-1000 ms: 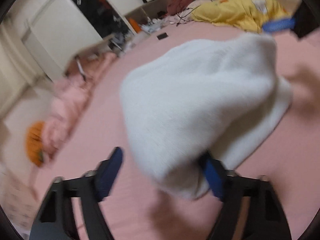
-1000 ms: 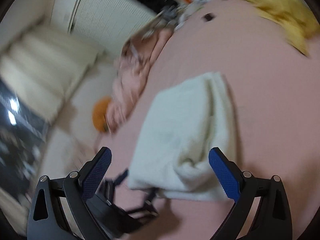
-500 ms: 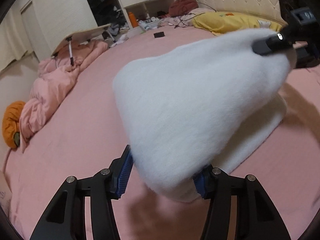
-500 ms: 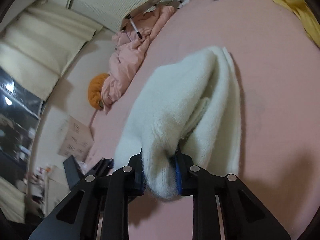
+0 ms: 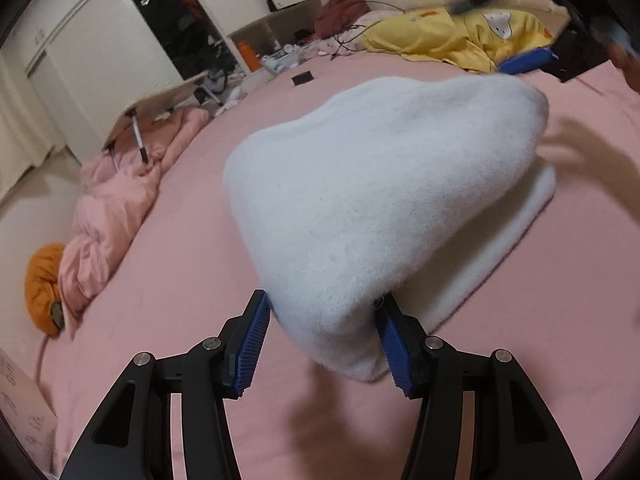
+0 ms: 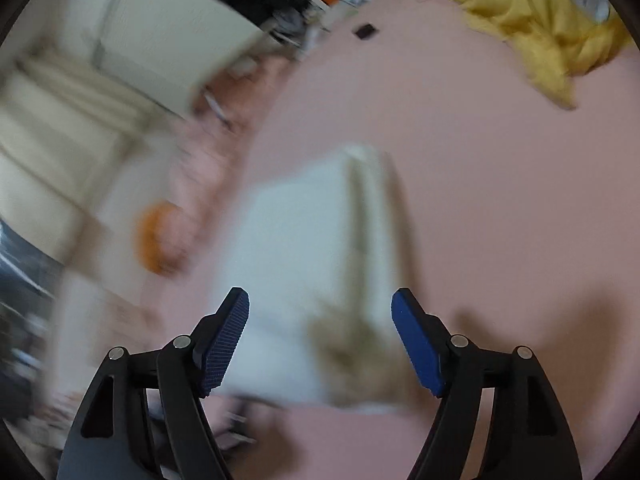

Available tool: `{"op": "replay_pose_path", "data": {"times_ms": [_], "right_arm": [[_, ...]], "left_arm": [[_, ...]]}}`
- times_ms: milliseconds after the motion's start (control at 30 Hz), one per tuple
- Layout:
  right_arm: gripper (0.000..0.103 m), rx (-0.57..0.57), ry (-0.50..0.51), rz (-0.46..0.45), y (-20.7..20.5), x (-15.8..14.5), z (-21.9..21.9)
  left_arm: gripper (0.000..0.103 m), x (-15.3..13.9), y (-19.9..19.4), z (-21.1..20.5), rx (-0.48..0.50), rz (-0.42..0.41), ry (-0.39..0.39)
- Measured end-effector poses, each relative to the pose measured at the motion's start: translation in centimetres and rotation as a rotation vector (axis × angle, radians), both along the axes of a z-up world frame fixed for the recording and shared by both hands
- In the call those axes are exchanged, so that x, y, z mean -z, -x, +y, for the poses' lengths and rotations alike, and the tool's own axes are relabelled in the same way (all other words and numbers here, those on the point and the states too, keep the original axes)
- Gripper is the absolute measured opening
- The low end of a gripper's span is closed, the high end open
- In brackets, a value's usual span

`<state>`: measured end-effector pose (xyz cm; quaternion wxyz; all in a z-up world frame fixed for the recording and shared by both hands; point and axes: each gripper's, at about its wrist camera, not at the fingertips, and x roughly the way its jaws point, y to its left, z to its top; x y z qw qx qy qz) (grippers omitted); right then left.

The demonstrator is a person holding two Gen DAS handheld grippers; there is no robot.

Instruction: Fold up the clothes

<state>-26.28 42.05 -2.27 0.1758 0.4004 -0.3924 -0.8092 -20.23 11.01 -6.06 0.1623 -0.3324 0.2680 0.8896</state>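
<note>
A white fluffy garment [image 5: 380, 208] lies folded on the pink bed sheet [image 5: 180, 272]. My left gripper [image 5: 324, 344] has its blue pads on either side of the garment's near edge, which is lifted off the sheet. In the right wrist view, blurred by motion, the garment [image 6: 304, 248] lies flat below my right gripper [image 6: 320, 340], which is open and empty above it. Part of the right gripper shows in the left wrist view at the far right [image 5: 528, 58].
A crumpled pink duvet [image 5: 120, 200] and an orange cushion [image 5: 42, 284] lie at the bed's left edge. A yellow blanket [image 5: 460, 40] lies at the head of the bed, a small black object [image 5: 302, 78] lies on the sheet, and white wardrobes [image 5: 100, 60] stand behind.
My right gripper was shut on the garment's far edge; it has let go, opened and pulled away. My left gripper's jaws have widened a little around the near edge.
</note>
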Motion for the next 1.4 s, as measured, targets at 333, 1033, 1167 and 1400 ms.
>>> {"op": "replay_pose_path", "data": {"times_ms": [333, 1033, 1167, 1400], "right_arm": [[0.028, -0.145, -0.1, -0.105, 8.6, 3.8, -4.4], [0.045, -0.159, -0.154, 0.179, -0.1, -3.5, -4.7], [0.045, -0.196, -0.108, -0.026, 1.2, 1.2, -7.8], [0.038, -0.092, -0.126, 0.006, -0.9, 1.3, -5.6]], "left_arm": [[0.054, 0.0, 1.7, -0.7, -0.06, -0.069, -0.098], [0.055, -4.6, -1.7, -6.9, -0.021, -0.255, -0.706], [0.055, -7.3, 1.4, -6.0, 0.003, -0.254, -0.853], [0.029, -2.9, 7.8, -3.1, -0.12, -0.434, -0.697]]}}
